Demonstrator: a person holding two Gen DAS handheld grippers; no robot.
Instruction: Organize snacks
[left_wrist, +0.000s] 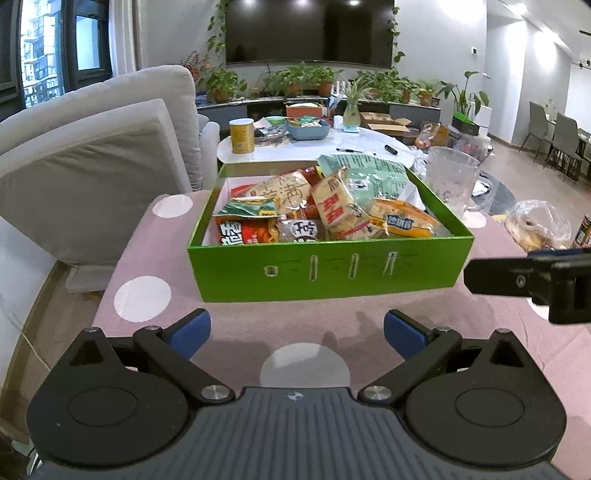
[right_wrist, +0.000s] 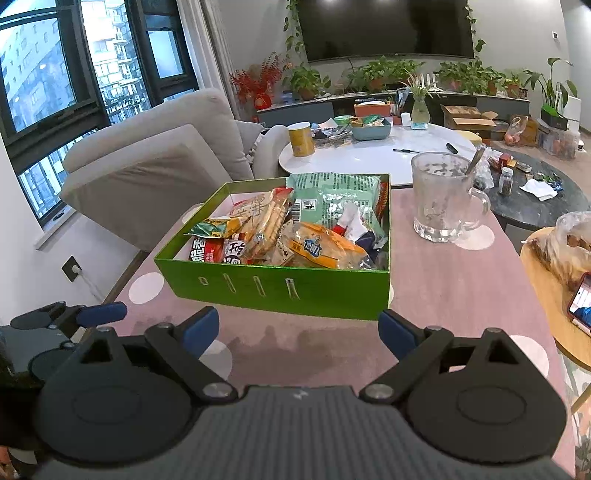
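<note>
The green box (left_wrist: 328, 271) sits on the pink table (left_wrist: 236, 321), snack packets (left_wrist: 332, 210) piled so lower ones are hidden; their print is too blurred to read. Left gripper (left_wrist: 297, 332) and right gripper (right_wrist: 297, 330) both gape, empty.

Glossy green cardboard box (left_wrist: 328, 271), crinkly plastic snack packets (left_wrist: 340, 208), matt pink cloth (left_wrist: 236, 321).

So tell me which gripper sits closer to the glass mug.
Right. The right gripper hangs before the green box, the glass mug ahead to its right. The left gripper sits further left.
</note>
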